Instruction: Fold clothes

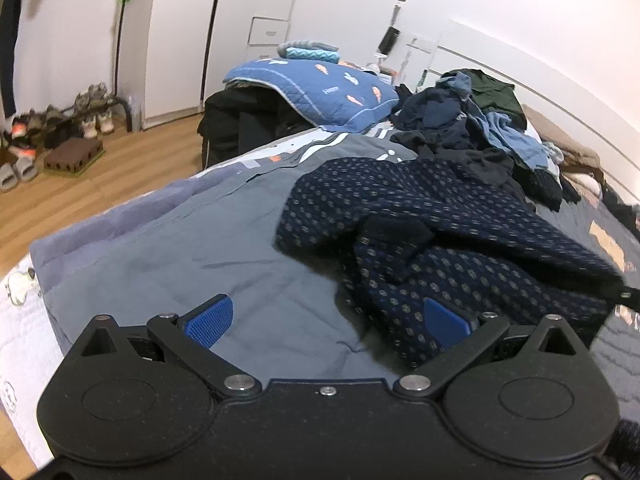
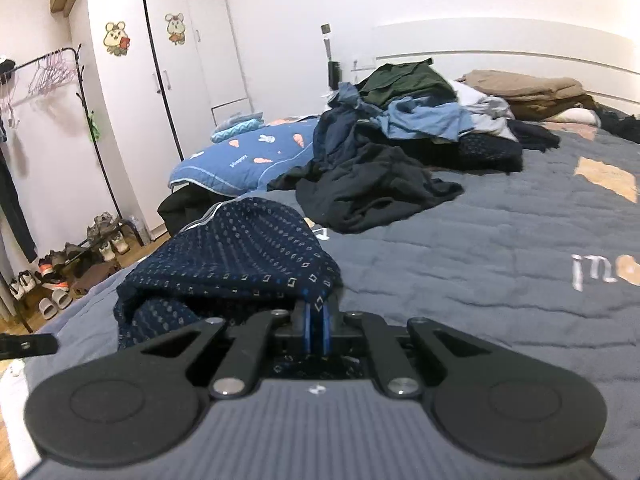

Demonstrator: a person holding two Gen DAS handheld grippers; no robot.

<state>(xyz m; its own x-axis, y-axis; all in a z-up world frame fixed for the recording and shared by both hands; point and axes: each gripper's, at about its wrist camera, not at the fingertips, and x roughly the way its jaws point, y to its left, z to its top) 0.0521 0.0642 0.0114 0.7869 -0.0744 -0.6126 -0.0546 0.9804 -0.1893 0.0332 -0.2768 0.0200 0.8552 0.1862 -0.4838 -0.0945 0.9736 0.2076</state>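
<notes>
Grey bedspread (image 2: 460, 248), right gripper (image 2: 316, 316) clamped on patterned garment (image 2: 240, 248), left gripper (image 1: 328, 320) spread apart.

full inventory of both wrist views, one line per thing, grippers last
patterned garment: 1, navy with small pale diamonds, near edge of bed
bedspread: 1, grey quilted, covers the bed
clothes pile: 1 heap, black, navy, light blue and dark green, mid bed
folded blanket: 1, tan, by the headboard
quilt: 1, blue with carrot print, far corner of bed
wardrobe: 1, white, two stickers, back wall
clothes rack: 1, black, left wall
shoes: several pairs, mixed, floor at left
left gripper: 1, black with blue pads, open, over garment edge
right gripper: 1, black with blue pads, shut on the patterned garment
</notes>
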